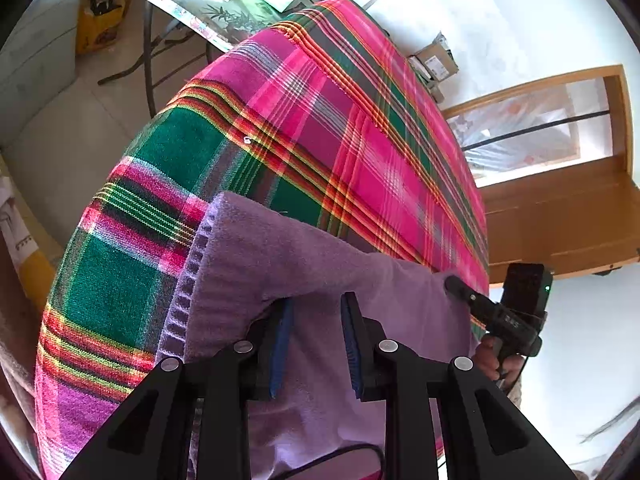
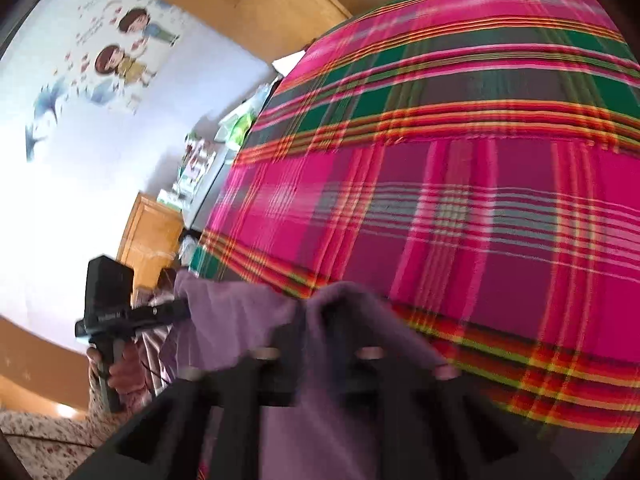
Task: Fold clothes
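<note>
A purple knitted garment [image 1: 280,248] lies at the near edge of a pink and green plaid blanket [image 1: 280,140]. My left gripper [image 1: 317,299] stands open over it; its blue pads are apart, and a fold drapes over the tip of the left finger [image 1: 280,320]. My right gripper [image 1: 456,283] touches the garment's right corner, held by a hand [image 1: 494,360]. In the blurred right wrist view, the right gripper [image 2: 316,320] is shut on a raised peak of the purple garment [image 2: 240,320]. The left gripper [image 2: 176,313] meets the cloth's left edge there, above the plaid blanket [image 2: 480,200].
Beyond the blanket stands a table with papers [image 1: 224,12], a yellow bag [image 1: 100,20] under it and cardboard boxes [image 1: 436,60] at the far corner. A wooden door [image 1: 560,208] is on the right. A wall with cartoon stickers [image 2: 120,52] and a wooden cabinet [image 2: 152,236] flank the other side.
</note>
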Available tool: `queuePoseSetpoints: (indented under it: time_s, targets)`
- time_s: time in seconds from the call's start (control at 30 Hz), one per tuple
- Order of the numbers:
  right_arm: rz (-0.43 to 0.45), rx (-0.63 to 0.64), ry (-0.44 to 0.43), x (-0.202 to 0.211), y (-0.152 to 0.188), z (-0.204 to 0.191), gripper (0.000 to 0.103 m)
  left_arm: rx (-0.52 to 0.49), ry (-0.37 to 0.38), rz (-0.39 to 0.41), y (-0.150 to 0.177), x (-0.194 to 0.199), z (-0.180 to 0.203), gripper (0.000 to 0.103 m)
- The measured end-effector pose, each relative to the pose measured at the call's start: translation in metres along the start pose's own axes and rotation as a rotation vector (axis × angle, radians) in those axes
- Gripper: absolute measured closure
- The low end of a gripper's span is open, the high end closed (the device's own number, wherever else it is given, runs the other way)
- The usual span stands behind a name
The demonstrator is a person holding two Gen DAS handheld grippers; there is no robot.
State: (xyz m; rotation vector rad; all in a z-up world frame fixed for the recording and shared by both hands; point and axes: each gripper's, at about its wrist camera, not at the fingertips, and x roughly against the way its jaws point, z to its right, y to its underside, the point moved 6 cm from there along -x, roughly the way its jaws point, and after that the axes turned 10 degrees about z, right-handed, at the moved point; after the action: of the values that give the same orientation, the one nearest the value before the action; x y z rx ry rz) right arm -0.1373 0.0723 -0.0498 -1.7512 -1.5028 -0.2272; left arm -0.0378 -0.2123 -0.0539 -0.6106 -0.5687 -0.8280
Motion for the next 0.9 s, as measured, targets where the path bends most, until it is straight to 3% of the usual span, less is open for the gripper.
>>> queuePoseSetpoints:
  time_s: [0.1,0.17,0.27,0.33,0.53,0.7,0.9]
  targets:
    - [0.036,-0.027,0.023,0.008,-0.007,0.008,0.1,0.025,0.021,0.005,0.0,0.0,-0.003,0.079]
    - [0.075,0.013,0.119,0.013,-0.015,0.015,0.103,0.038,0.025,0.009,0.0,0.0,-0.006,0.081]
    - [0.076,0.015,0.177,0.013,-0.021,0.024,0.103,0.04,0.025,0.009,0.0,0.0,-0.005,0.082]
    - [0.06,0.0,0.147,0.012,-0.018,0.023,0.103,0.032,0.018,0.007,0.0,-0.001,-0.003,0.082]
    - [0.126,0.059,0.137,0.046,-0.02,0.013,0.101,0.035,0.024,0.004,0.0,-0.002,-0.003,0.082]
    - [0.12,0.131,0.132,0.06,-0.005,-0.001,0.092,0.037,0.03,0.006,-0.001,-0.002,-0.004,0.082]
    - [0.088,0.263,0.281,0.046,0.025,-0.002,0.09,0.036,0.029,0.002,-0.002,-0.002,-0.005,0.082]
